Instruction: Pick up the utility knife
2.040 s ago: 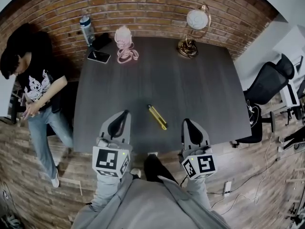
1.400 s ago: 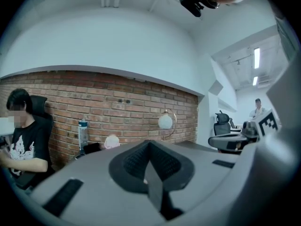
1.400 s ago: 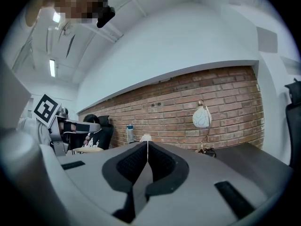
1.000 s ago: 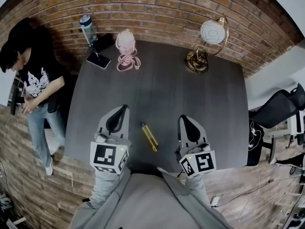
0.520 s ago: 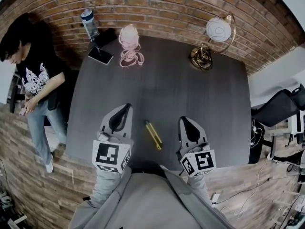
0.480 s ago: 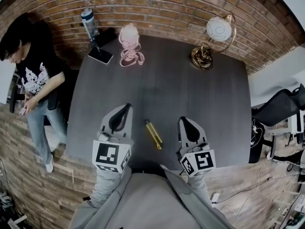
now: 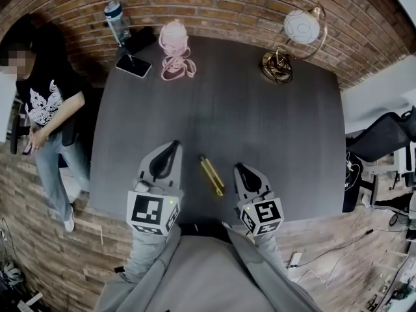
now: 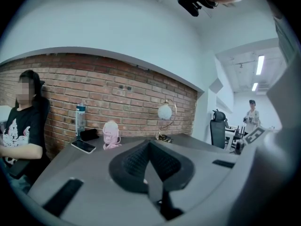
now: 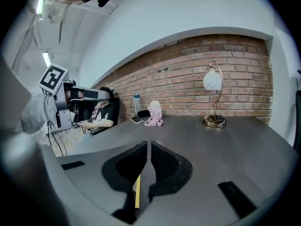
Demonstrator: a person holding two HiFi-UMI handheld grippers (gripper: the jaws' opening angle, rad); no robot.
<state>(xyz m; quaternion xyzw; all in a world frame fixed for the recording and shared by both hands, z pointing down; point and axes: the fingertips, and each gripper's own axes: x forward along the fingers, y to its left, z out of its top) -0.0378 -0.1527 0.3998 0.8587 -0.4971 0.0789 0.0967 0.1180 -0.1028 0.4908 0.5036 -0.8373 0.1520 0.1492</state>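
Observation:
A yellow utility knife (image 7: 212,175) lies on the dark grey table (image 7: 260,116) near its front edge, between my two grippers. My left gripper (image 7: 170,145) hovers to the knife's left, jaws shut and empty; in the left gripper view its pads (image 8: 149,147) meet in a line. My right gripper (image 7: 241,168) sits close to the knife's right side, jaws shut with nothing held. In the right gripper view a strip of the yellow knife (image 9: 137,192) shows low in the slit under the closed jaws (image 9: 148,147).
At the table's far edge stand a water bottle (image 7: 115,19), a phone (image 7: 133,65), a pink coiled object (image 7: 174,54) and a globe lamp (image 7: 292,34). A person (image 7: 39,109) stands by the table's left side. An office chair (image 7: 383,142) is at right.
My right gripper has dropped and shifted left, closer to the knife. The left gripper has sunk slightly. The knife has not moved on the table.

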